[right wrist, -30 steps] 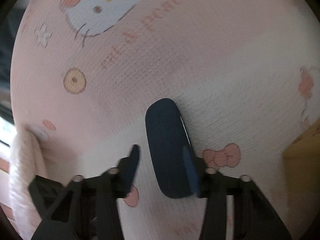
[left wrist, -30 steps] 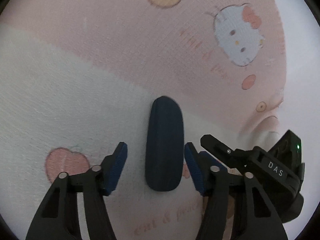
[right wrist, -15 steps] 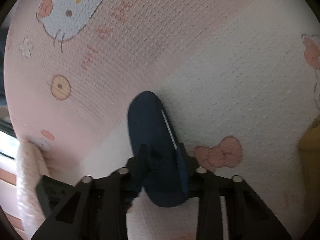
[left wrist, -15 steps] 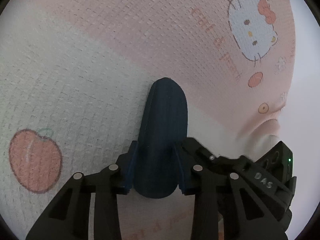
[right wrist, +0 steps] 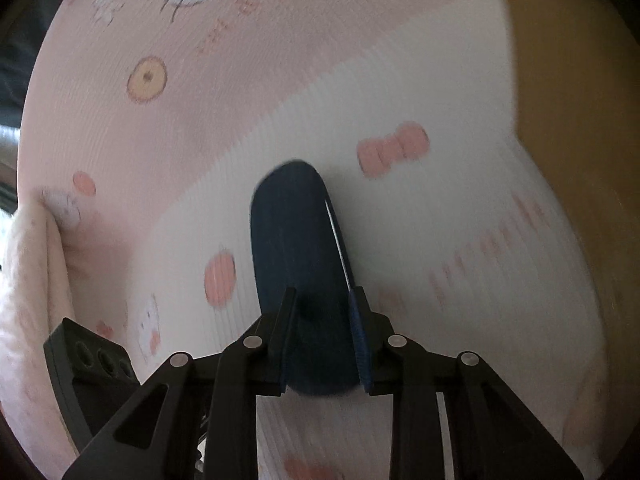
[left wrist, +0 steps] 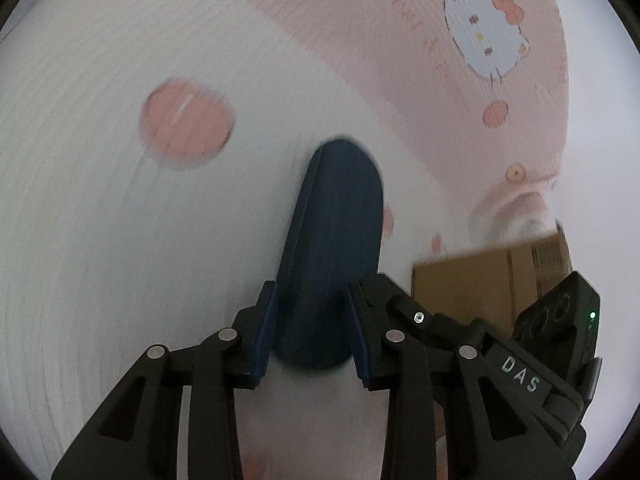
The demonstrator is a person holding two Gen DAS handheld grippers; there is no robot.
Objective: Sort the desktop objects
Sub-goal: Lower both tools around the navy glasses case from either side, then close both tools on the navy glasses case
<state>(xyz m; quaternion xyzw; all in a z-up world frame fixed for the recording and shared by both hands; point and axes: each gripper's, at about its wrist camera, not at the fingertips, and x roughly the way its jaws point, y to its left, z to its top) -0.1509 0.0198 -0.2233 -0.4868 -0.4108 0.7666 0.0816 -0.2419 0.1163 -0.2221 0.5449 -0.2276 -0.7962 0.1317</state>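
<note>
In the left wrist view a dark blue oblong case (left wrist: 336, 220) with rounded ends points away from me. My left gripper (left wrist: 310, 300) is shut on its near end, blue pads pressed to both sides. The right wrist view shows a similar dark blue oblong case (right wrist: 294, 232) with a thin pale line along its right edge. My right gripper (right wrist: 324, 304) is shut on its near end. I cannot tell whether both views show one case or two. Behind both lies a pink and white cartoon-cat cloth (left wrist: 120, 240), blurred by motion.
A brown cardboard box (left wrist: 480, 280) shows at the right of the left wrist view, and a brown cardboard surface (right wrist: 572, 120) fills the right side of the right wrist view. A black module (left wrist: 560, 328) sits at lower right, another (right wrist: 92, 364) at lower left. The cloth's folded edge (right wrist: 36, 260) hangs at left.
Both grippers went from open around a dark blue case lying on the cloth to shut on it. The cloth pattern has since shifted and cardboard has come into view at the right.
</note>
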